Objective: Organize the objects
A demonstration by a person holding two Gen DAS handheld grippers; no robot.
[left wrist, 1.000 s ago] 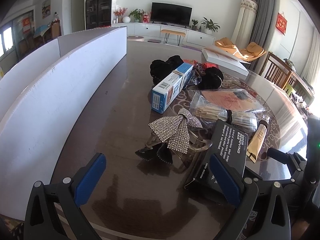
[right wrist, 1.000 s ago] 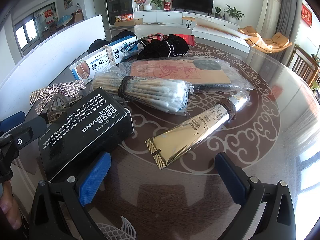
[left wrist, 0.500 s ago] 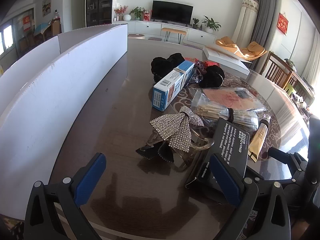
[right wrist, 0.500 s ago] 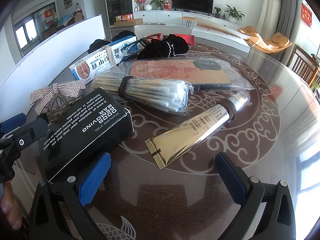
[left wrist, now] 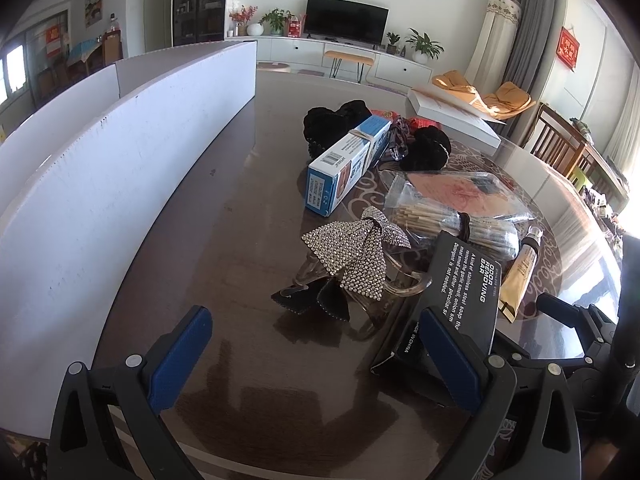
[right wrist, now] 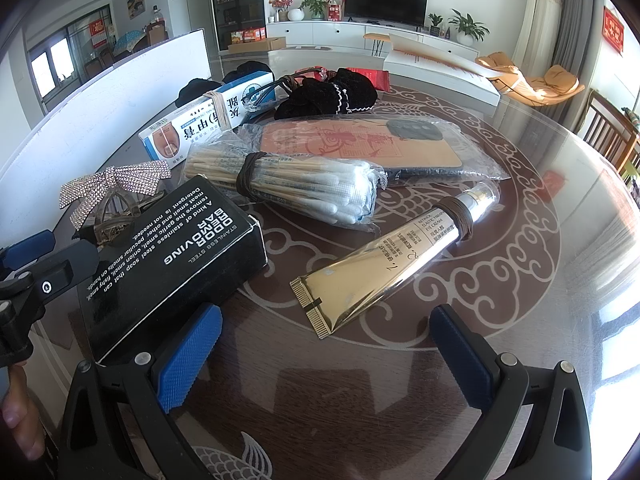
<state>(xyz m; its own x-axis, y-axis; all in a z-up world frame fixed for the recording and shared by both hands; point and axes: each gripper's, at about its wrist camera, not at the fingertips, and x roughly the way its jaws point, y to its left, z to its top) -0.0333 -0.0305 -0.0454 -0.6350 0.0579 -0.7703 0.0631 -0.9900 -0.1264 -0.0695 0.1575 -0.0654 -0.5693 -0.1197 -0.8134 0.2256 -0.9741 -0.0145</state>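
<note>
I read "STAINLESS STEEL ODOR REMOVING BAR" on the black box (right wrist: 168, 264) ahead-left of my right gripper (right wrist: 324, 354); "MADE IN CHINA" on its end. Gold tube (right wrist: 394, 264) ahead: "EYE CREAM".

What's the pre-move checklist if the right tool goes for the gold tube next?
1. Right tool open and empty: ok, both blue pads apart with nothing between.
2. Gold tube lying free on the table: ok, nothing on top of it.
3. Clearance beside the tube: ok, a gap to the black box; the cotton swab bundle ends just short of its cap.
4. Left tool out of the path: ok, open and over bare table by the rhinestone bow clip.
5. Drop-off spot for the tube: cannot tell, no container shows.
</note>
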